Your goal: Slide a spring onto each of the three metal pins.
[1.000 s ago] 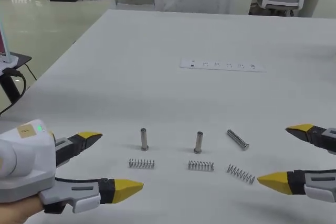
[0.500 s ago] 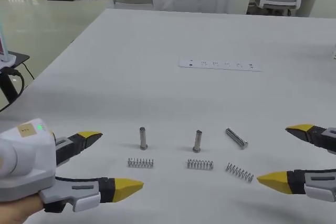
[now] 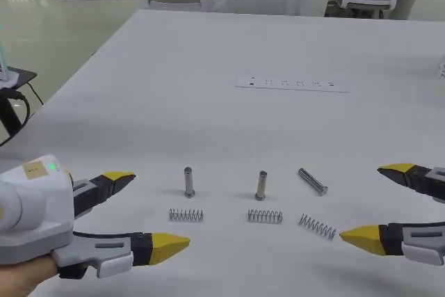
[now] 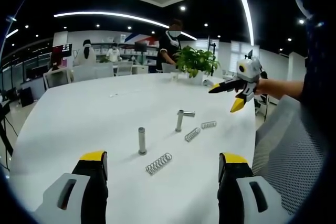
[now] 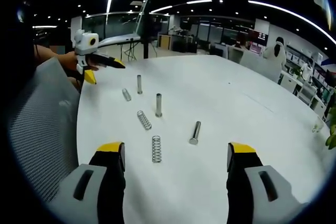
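Note:
Two metal pins stand upright on the white table: the left pin (image 3: pixel 188 181) (image 4: pixel 142 141) (image 5: pixel 139 84) and the middle pin (image 3: pixel 261 185) (image 4: pixel 179 120) (image 5: pixel 158 105). A third pin (image 3: pixel 313 181) (image 4: pixel 188 114) (image 5: pixel 195 132) lies on its side at the right. In front of each pin lies a spring: left (image 3: pixel 186 215) (image 4: pixel 158 163), middle (image 3: pixel 265 217) (image 5: pixel 144 119), right (image 3: pixel 318 227) (image 5: pixel 156 148). My left gripper (image 3: pixel 146 210) (image 4: pixel 164 164) is open at the near left, apart from the parts. At the near right my right gripper (image 3: pixel 379 203) (image 5: pixel 176 155) hangs open, holding nothing.
A flat white power strip (image 3: pixel 290 83) lies farther back on the table (image 3: pixel 229 123). Chairs stand beyond the far edge. A potted plant (image 4: pixel 197 62) sits at one table end, and people stand in the room behind.
The head camera has shifted slightly; pins, springs and both grippers keep their places.

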Demonstrator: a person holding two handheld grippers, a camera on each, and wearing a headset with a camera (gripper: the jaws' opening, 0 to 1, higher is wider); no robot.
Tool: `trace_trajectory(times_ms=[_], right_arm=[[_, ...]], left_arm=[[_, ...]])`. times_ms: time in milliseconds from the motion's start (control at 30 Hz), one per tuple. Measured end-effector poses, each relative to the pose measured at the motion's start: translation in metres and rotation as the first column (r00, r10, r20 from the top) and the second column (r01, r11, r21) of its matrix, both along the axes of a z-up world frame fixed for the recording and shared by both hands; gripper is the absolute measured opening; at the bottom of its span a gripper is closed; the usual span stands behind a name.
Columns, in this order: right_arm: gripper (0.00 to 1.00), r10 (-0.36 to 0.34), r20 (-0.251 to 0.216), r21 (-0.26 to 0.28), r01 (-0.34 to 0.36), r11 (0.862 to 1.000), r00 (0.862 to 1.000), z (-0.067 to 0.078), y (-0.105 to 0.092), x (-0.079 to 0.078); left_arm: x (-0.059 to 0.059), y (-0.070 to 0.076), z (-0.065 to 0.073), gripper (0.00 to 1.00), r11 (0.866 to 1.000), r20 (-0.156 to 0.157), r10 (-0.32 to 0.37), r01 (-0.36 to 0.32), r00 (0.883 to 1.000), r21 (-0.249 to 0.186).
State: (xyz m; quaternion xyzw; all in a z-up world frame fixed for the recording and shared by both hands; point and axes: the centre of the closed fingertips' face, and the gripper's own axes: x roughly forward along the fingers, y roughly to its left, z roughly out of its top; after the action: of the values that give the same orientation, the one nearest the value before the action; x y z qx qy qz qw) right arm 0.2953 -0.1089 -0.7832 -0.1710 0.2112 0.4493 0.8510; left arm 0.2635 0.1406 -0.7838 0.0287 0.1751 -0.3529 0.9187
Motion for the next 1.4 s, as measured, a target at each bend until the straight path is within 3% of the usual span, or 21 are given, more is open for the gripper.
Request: trace_trajectory(times_ms=[600,867,1400], right_arm=[[0.77,0.006,-0.003,-0.004,-0.006,1.0,1.0,0.0,0.003,0.005],[0.74,0.021,0.015,-0.015,-0.021,1.0,1.0,0.009,0.01,0.022],[0.7,0.062,0.017,-0.069,-0.06,0.996,0.998,0.01,0.028,0.047]], left_arm=[[0.0,-0.001,0.0,0.84,1.0,0.001,0.005,-0.005,1.0,0.002],[-0.001,-0.002,0.002,0.84,1.0,0.005,0.008,-0.009,1.0,0.005],[-0.004,-0.002,0.003,0.84,1.0,0.008,0.021,-0.021,1.0,0.004]])
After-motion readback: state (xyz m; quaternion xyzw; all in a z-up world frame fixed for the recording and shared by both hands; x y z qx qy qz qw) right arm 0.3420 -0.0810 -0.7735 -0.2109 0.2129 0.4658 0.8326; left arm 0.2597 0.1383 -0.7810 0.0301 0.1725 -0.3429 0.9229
